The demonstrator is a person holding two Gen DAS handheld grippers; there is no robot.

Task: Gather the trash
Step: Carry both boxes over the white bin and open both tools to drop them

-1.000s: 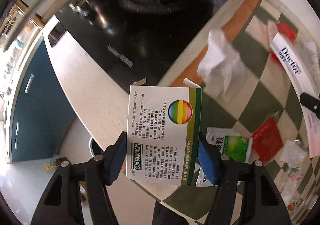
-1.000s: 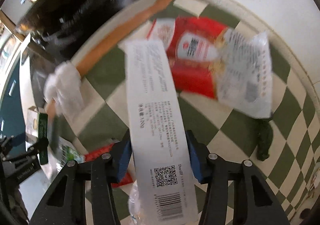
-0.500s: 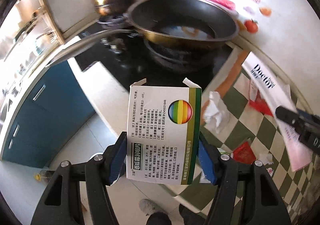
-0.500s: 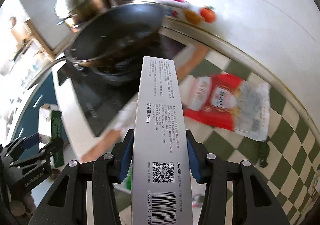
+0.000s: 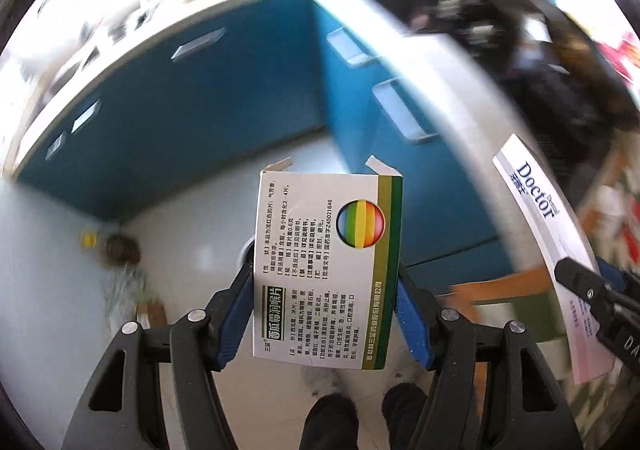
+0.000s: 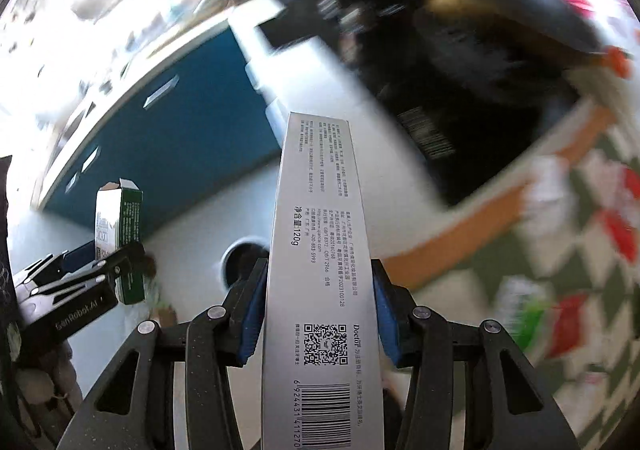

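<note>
You've got two pieces of trash in hand, so you're prob. mid-haul, not done. Your left tongs (image 5: 326, 314) are clamped on the medicine box (image 5: 326, 270), blue pads pressing its two long edges; your right tongs (image 6: 320, 310) grip the toothpaste carton (image 6: 322, 282) the same way, approx. a third up from its barcode end. Both items hang over the pale floor (image 5: 192, 218) in front of the blue cabinets (image 5: 192, 106), clear of the surface (image 6: 568, 258). Looks like a round bin (image 6: 240, 254) sits on the floor right behind the carton, partly hidden; the view's too blurred to be certain, and I can't tell what's inside. Neither item is dropped yet. Still left on the checkered cloth of the surface: red wrappers (image 6: 620, 234), a green-white sachet (image 6: 524, 306) and a crumpled white tissue (image 6: 548, 186), all smeared by blur, so expect more trips. Orientation: the carton's long axis runs straight out along the tongs' fingers, far end pointing away and down toward the floor, barcode end nearest the camera. The medicine box also stands lengthwise out from the tongs, open flaps at the far end, printed face toward the lens, rainbow logo on the right. In the right view it shows edge-on, upright in the left tongs.
</note>
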